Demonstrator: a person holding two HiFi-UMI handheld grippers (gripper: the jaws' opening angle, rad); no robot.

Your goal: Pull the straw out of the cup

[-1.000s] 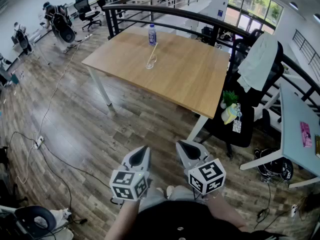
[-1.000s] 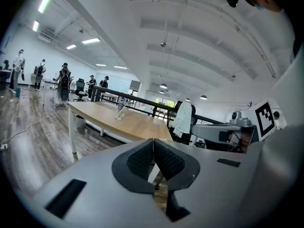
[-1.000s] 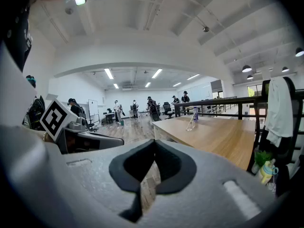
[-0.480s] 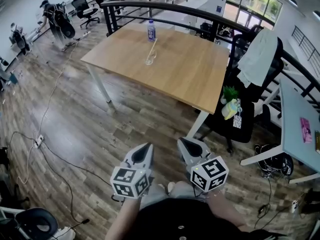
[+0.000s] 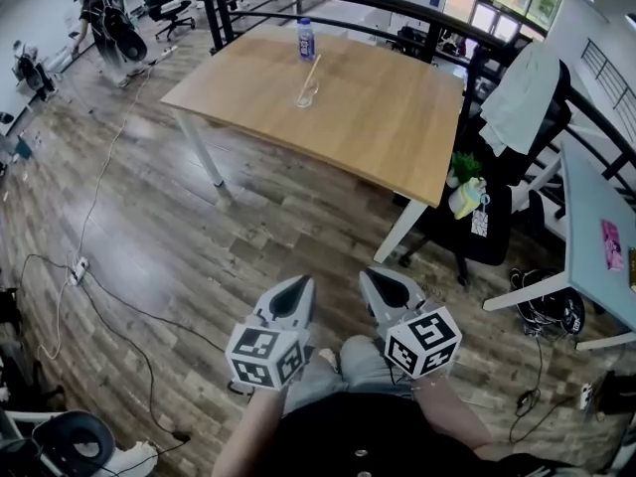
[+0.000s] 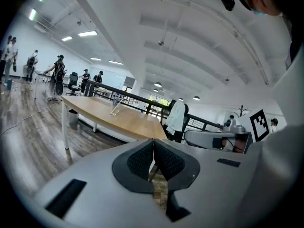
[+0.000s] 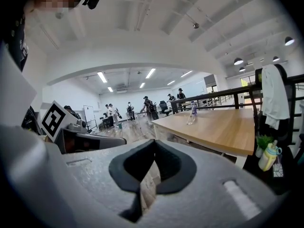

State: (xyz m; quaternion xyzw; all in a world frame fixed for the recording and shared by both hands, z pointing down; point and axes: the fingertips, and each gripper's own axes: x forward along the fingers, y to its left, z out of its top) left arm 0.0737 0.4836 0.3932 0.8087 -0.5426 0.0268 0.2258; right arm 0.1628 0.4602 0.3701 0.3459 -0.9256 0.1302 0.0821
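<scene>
Straw [image 5: 312, 71] standing tilted in a clear cup [image 5: 305, 94], on the far part of a wooden desk [image 5: 388, 127]; a bottle [image 5: 306, 39] stands just behind the cup, near the desk's far edge. Left tool [image 5: 295, 290] and right tool [image 5: 389, 288] are held side by side close to the person's body, over the wooden floor [image 5: 189, 237], well apart from the desk and cup. Both tools have their jaws pressed together with nothing between them.
</scene>
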